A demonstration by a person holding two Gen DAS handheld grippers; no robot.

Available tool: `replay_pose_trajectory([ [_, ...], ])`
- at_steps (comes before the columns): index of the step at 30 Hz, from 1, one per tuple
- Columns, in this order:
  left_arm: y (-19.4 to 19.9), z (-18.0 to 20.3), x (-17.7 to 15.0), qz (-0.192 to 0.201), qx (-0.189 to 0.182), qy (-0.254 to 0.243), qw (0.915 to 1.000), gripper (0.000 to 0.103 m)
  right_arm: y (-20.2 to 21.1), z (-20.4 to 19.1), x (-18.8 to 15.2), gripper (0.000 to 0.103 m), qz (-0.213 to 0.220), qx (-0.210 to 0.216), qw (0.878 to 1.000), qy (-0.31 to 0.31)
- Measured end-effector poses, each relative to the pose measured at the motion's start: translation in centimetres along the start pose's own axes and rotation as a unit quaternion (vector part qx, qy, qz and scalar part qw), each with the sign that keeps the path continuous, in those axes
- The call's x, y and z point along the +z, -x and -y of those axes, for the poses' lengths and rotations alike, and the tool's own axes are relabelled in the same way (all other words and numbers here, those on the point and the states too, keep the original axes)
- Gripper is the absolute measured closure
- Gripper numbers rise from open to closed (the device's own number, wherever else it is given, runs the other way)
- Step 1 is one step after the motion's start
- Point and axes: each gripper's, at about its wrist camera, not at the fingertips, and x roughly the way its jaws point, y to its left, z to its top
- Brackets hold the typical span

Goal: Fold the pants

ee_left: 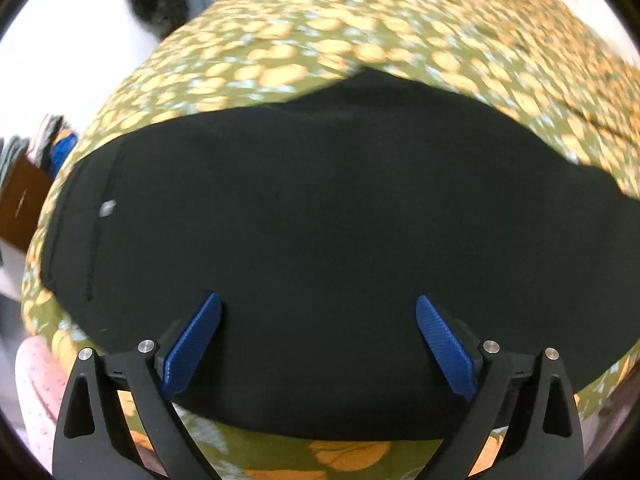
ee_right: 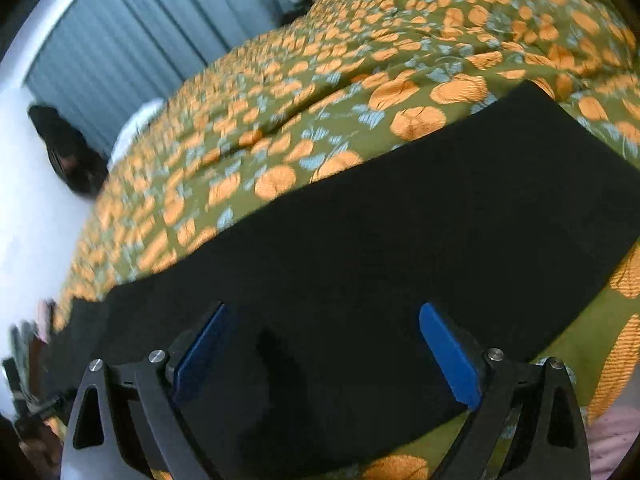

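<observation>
Left wrist view: my left gripper [ee_left: 318, 304] has its fingers spread wide, nothing between them, over the black pants [ee_left: 320, 216], which lie flat on the floral bedspread [ee_left: 360, 20].

Right wrist view: my right gripper [ee_right: 322, 314] is spread too, above the pants [ee_right: 380, 240]; bedspread [ee_right: 320, 100] beyond, blue curtain [ee_right: 140, 32] behind it.

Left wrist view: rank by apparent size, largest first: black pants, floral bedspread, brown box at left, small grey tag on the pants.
1-2. black pants and floral bedspread: similar visible area; the pants cover part of the bedspread, so unranked.
3. brown box, cut off by the frame edge.
4. grey tag.
</observation>
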Motion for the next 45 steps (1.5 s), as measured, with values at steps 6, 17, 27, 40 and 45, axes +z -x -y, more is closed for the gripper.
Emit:
replay_pose_trajectory([
  [6, -1.4, -6.7, -0.4, -0.021, 0.003, 0.102, 0.9945, 0.004, -0.6, -1.4, -0.7, 0.003, 0.000, -0.023, 0.999, 0.039],
  [17, -0.6, -6.8, -0.7, -0.017, 0.018, 0.103, 0.9944, 0.004, -1.1, -2.7, -2.0, 0.000, -0.002, -0.084, 0.991, 0.101],
  [27, 1.0, -1.9, -0.4, 0.007, -0.001, 0.031, 0.9995, 0.004, -0.7, -1.4, 2.1, 0.000, -0.082, -0.040, 0.989, 0.113],
  [40, 0.1, -2.7, -1.0, -0.014, 0.013, 0.046, 0.9988, 0.004, 4.5, 13.2, 11.8, 0.004, -0.104, -0.090, 0.979, 0.150],
  [45, -0.1, -1.7, -0.7, -0.015, 0.017, 0.033, 0.9992, 0.004, 3.4, 12.1, 10.4, 0.004, -0.103, -0.030, 0.983, 0.150],
])
